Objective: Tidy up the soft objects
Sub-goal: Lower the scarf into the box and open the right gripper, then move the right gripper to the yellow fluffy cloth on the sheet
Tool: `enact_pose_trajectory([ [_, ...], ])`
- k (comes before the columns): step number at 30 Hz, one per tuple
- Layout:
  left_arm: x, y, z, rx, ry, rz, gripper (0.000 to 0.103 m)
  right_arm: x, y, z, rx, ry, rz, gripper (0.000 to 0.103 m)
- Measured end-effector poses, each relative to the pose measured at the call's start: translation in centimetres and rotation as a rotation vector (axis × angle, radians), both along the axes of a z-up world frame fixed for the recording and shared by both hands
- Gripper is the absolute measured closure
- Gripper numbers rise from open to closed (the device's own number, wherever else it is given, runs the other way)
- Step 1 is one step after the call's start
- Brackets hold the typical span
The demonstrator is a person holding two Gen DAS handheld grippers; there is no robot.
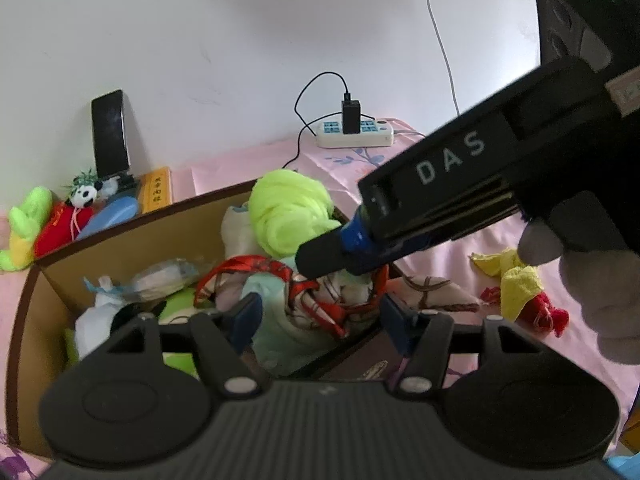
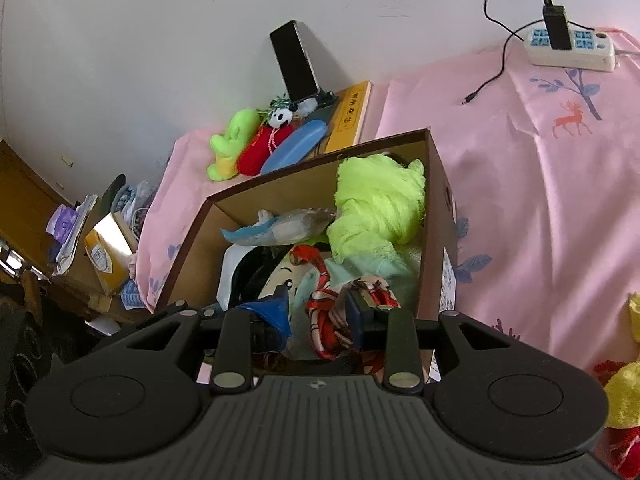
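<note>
A brown cardboard box (image 1: 120, 240) (image 2: 280, 190) on the pink sheet holds soft things: a neon yellow-green cloth (image 1: 288, 212) (image 2: 376, 208), a pale mint cloth (image 1: 276, 332) and a red-and-white patterned scarf (image 1: 316, 296) (image 2: 324, 320). My left gripper (image 1: 320, 318) hangs open over the box, with the scarf lying below its fingers. My right gripper (image 2: 318, 312) is also open; the scarf lies loose between its fingers, nearer the right one. In the left wrist view the right gripper (image 1: 320, 258) reaches in from the right over the scarf. A yellow and red cloth (image 1: 516, 284) lies on the sheet right of the box.
Plush toys, green (image 2: 232, 144), red (image 2: 260, 152) and a panda (image 2: 282, 117), lie behind the box beside a blue case (image 2: 296, 148) and a yellow book (image 2: 350, 114). A phone (image 2: 294, 64) leans on the wall. A power strip (image 2: 568, 50) with charger sits far right. Cluttered shelving lies left.
</note>
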State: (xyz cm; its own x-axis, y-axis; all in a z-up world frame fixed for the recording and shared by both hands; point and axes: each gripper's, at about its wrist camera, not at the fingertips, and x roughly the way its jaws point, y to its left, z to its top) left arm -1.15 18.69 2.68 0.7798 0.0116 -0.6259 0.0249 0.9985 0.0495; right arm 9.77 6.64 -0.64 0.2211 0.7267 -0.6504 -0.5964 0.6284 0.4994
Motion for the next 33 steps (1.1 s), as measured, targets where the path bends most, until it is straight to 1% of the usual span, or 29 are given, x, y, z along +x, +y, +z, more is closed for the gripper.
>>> enact_pose_trajectory([
  [3, -0.5, -0.6, 0.2, 0.034, -0.003, 0.01, 0.041, -0.4, -0.4, 0.3, 0.028, 0.025, 0.027, 0.087],
  [10, -2.1, -0.9, 1.2, 0.046, -0.022, 0.061, 0.04, -1.4, -1.4, 1.3, 0.138, 0.045, 0.068, 0.087],
  [12, -2.6, -1.2, 1.5, 0.052, -0.028, 0.078, 0.04, -1.7, -1.4, 1.8, 0.129, 0.019, 0.071, 0.087],
  [16, -3.4, -2.0, 2.0, 0.066, -0.035, 0.107, 0.038, -2.8, -1.6, 2.6, 0.099, -0.083, 0.068, 0.087],
  [22, -4.0, -3.9, 2.3, 0.085, -0.029, 0.137, 0.038, -3.5, -2.6, 3.0, 0.079, -0.177, 0.067, 0.087],
  [26, -4.2, -5.7, 2.6, 0.086, -0.031, 0.142, 0.037, -3.5, -4.1, 3.3, 0.084, -0.202, 0.067, 0.087],
  [31, -4.0, -8.1, 2.6, 0.098, -0.03, 0.136, 0.036, -3.3, -6.4, 3.7, 0.068, -0.247, 0.032, 0.087],
  [33, -3.9, -9.2, 2.6, 0.095, -0.028, 0.128, 0.036, -3.1, -7.4, 3.5, 0.059, -0.25, 0.018, 0.087],
])
